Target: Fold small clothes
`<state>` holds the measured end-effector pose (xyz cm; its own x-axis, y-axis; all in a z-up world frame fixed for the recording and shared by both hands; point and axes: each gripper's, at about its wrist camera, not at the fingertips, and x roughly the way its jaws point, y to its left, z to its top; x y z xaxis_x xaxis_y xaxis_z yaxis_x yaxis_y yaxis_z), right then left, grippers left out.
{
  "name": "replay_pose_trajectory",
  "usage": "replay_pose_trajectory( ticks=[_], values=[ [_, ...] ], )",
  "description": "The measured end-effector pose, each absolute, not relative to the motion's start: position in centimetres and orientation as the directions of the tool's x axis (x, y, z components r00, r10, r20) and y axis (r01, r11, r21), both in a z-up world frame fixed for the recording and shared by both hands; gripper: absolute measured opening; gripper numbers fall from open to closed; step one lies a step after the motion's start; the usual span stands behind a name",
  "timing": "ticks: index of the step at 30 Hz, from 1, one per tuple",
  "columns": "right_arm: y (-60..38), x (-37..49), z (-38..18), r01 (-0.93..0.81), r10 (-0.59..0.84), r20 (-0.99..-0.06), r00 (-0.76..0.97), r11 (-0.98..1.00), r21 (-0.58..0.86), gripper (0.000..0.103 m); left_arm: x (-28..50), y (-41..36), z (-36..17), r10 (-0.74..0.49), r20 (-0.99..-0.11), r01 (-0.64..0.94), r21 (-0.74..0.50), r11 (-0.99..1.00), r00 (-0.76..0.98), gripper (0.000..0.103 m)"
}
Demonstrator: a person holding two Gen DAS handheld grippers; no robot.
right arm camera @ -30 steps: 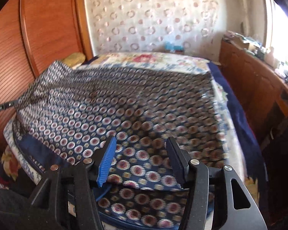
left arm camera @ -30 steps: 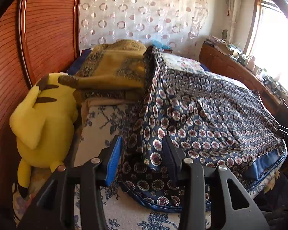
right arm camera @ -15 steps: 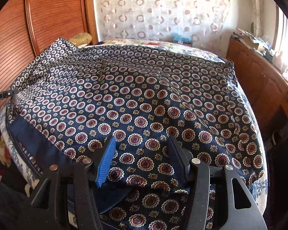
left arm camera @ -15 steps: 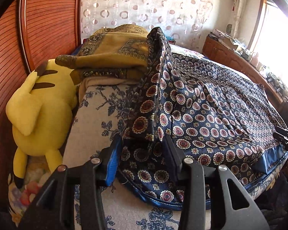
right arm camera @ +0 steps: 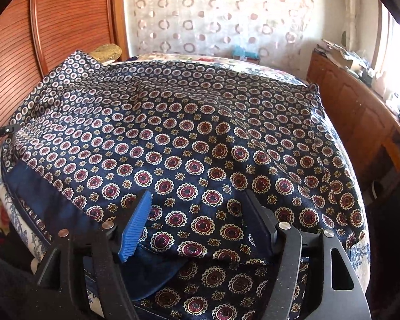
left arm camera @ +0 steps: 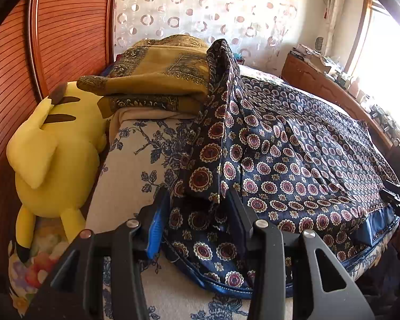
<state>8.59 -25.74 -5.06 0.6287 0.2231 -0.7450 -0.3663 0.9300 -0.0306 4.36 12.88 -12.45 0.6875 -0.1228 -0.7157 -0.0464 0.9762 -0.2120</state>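
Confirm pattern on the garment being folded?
Navy with red-and-cream round medallions; the garment shows best in the right wrist view.

Left gripper (left arm camera: pixel 197 200) jaws half-parted, right gripper (right arm camera: pixel 197 208) jaws opening.

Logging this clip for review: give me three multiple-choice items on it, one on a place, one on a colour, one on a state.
1. Where does the yellow plush toy lie?
A. beside the bed by the wooden panel
B. on the dresser
C. on the patterned garment

2. The garment's ground colour?
A. red
B. navy
C. white

3. The right gripper's jaws?
A. clamped on a pillow
B. apart over the garment
C. out of view

A: it leans against the panel. B: navy between the medallions. B: the jaws are opening, fabric lying between them.
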Motion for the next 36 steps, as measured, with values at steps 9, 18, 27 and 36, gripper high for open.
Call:
replay_pose_trajectory(
  ticks=[9,18,27,36],
  values=[
    [-26.1,8.5,-5.3,-0.330,0.198,-0.738,0.645,0.943,-0.035,0.087,4.7,11.6,-11.5,-0.221,-0.682,0.050,-0.261,0.964,0.698,0.001],
    [-27.5,8.2,-4.7,-0.332,0.249,-0.736,0.630,0.943,0.035,0.087,5.4,7.6,-5.3,-0.314,-0.560,0.191,-0.267,0.945,0.767,0.000],
    [-31.6,7.3,-3.0,-0.274,0.247,-0.691,0.680,0.959,0.074,0.087,8.3,0.8,-0.5,-0.461,-0.484,0.374,-0.269,0.887,0.744,0.000],
    [-35.5,6.1,-2.1,-0.205,0.214,-0.670,0.711,0.974,0.093,0.087,10.3,-7.7,3.0,-0.577,-0.455,0.542,-0.221,0.811,0.678,0.000]
  ],
)
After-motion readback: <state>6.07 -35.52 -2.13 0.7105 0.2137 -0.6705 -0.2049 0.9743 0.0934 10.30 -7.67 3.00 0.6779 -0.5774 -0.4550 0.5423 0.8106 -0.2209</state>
